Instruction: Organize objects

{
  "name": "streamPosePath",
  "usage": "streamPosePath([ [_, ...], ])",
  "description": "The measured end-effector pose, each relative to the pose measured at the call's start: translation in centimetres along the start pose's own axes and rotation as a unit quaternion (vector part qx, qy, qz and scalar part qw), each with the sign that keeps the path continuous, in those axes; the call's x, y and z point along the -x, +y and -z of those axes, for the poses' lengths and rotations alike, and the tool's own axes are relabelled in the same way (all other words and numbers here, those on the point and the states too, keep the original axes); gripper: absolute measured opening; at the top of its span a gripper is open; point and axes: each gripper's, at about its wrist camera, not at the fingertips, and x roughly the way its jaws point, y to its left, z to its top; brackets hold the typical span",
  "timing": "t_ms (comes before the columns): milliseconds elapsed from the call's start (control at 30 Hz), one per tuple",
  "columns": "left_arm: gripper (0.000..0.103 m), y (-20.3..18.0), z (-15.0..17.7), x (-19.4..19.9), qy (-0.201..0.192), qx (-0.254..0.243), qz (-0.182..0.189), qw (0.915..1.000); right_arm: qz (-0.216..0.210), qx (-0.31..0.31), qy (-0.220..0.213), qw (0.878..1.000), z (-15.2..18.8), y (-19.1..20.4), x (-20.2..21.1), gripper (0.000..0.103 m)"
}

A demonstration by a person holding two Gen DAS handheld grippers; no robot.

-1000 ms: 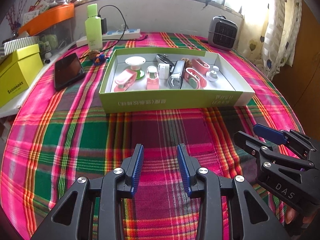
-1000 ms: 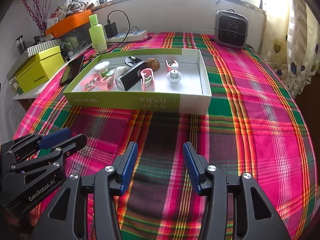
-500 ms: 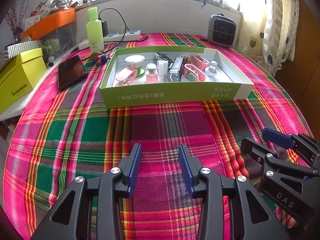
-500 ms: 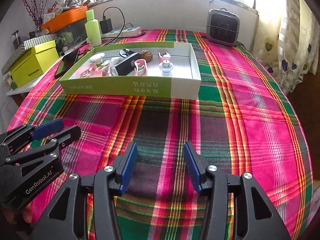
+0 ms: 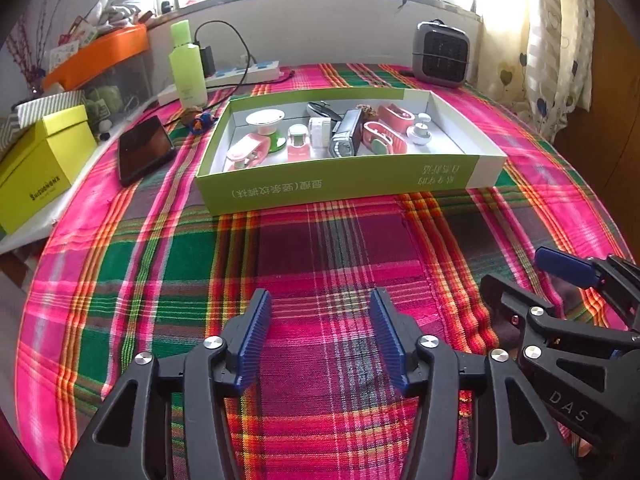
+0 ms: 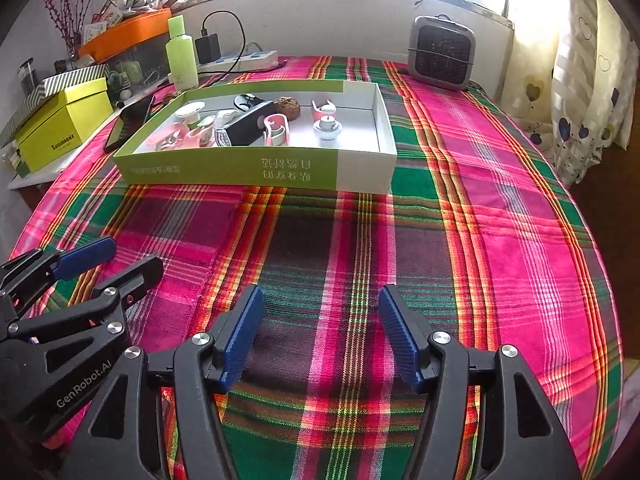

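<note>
- Both tools hang low over the worktop with its pink, green and dark plaid cloth (image 5: 320,248), side by side, pointing toward the window.
- The left gripper (image 5: 320,340) has its blue ribbed fingers (image 5: 256,336) spread wide, nothing between them but cloth.
- The right gripper (image 6: 320,332) is the same: fingers (image 6: 400,336) apart, empty.
- The things to sort sit in the shallow green-and-white cardboard box (image 5: 340,188), straight ahead of both grippers and well apart from them, across a bare stretch of cloth.
- The box's long axis runs left to right, its long green wall facing the fingers.
- Inside, the small items crowd the left and middle: pink plastic clips (image 5: 248,152), a black oblong gadget (image 6: 244,128), a brown nut-like ball (image 6: 287,107), a small white pump cap (image 6: 327,126). The right end (image 6: 360,128) is bare floor.
- I judge the left gripper nearer the pink cluster and the right one nearer the pump cap and the bare end.
- Either must reach forward over the near wall and come down from above.
</note>
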Motion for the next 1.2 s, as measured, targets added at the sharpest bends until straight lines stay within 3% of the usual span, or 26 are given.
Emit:
streamPosePath([
  [67,0.061,0.62,0.04,-0.10,0.003,0.014,0.004,0.9999,-0.001,-0.001,0.000,1.000,-0.01,0.00,0.01,0.061],
  [167,0.062,0.75,0.07,-0.12,0.003,0.017,0.004,0.9998,0.000,0.000,0.000,1.000,0.00,-0.01,0.01,0.061],
  [1200,0.063,0.72,0.02,-0.16,0.003,0.018,0.003,0.9998,-0.001,0.000,0.000,1.000,-0.05,0.04,-0.07,0.063],
])
